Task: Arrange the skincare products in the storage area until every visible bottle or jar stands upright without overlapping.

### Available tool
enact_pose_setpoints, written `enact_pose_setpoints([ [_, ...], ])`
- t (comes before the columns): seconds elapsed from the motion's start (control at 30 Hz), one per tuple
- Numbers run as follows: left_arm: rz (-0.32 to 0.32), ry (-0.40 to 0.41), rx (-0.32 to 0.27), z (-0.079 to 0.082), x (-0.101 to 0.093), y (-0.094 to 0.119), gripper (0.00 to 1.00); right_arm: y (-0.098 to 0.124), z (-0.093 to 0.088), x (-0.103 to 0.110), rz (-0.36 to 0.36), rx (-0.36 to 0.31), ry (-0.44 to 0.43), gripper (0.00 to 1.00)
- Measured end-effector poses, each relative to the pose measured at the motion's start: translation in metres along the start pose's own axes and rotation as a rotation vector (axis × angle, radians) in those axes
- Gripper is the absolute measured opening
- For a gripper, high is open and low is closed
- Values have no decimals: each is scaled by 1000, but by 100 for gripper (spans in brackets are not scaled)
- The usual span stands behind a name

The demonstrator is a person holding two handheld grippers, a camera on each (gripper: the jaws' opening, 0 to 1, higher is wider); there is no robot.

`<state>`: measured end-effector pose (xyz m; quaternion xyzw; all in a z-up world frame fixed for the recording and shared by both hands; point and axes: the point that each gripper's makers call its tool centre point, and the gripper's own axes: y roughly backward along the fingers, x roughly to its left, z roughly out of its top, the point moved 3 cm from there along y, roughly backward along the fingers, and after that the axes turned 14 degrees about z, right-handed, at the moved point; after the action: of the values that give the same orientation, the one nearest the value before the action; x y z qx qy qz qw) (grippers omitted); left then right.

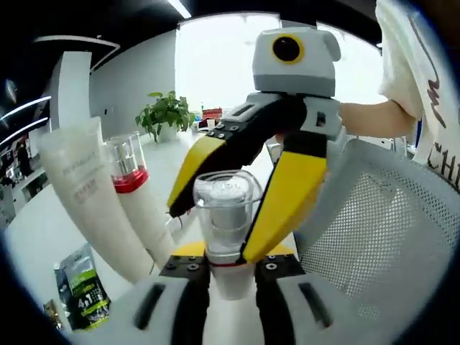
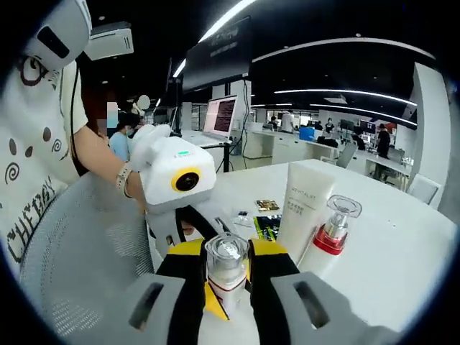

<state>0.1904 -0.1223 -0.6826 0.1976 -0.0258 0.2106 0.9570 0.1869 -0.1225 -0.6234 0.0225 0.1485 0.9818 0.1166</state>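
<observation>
A small white bottle (image 1: 226,215) with a clear cap and a red band stands between my two grippers, which face each other. My left gripper (image 1: 231,277) is shut on its white body below the band. My right gripper (image 1: 215,233) reaches in from above, yellow jaws on both sides of the clear cap. In the right gripper view, the right gripper (image 2: 228,277) is shut on the bottle (image 2: 228,262), with the left gripper (image 2: 188,226) behind it. A tall white tube (image 1: 86,194) (image 2: 305,205) and a second red-banded bottle (image 1: 129,169) (image 2: 334,230) stand upright side by side.
Green sachets (image 1: 83,284) (image 2: 267,215) lie flat on the white table (image 2: 402,244) near the tube. A grey mesh chair (image 1: 381,223) (image 2: 79,244) stands close against the table. A person's forearm (image 1: 374,118) holds the right gripper. A potted plant (image 1: 167,111) sits far back.
</observation>
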Motion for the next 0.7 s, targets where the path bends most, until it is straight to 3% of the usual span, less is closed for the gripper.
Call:
enact_pose_setpoints([
  [0.2, 41, 11, -7, -3, 6, -10, 24, 5, -7, -12, -36, -54, -39, 22],
  [0.37, 80, 18, 16, -8, 12, -15, 27, 5, -15, -17, -63, -39, -37, 22],
  [0.7, 148, 8, 39, -15, 23, -23, 22, 6, -21, -29, -112, -53, -24, 22],
])
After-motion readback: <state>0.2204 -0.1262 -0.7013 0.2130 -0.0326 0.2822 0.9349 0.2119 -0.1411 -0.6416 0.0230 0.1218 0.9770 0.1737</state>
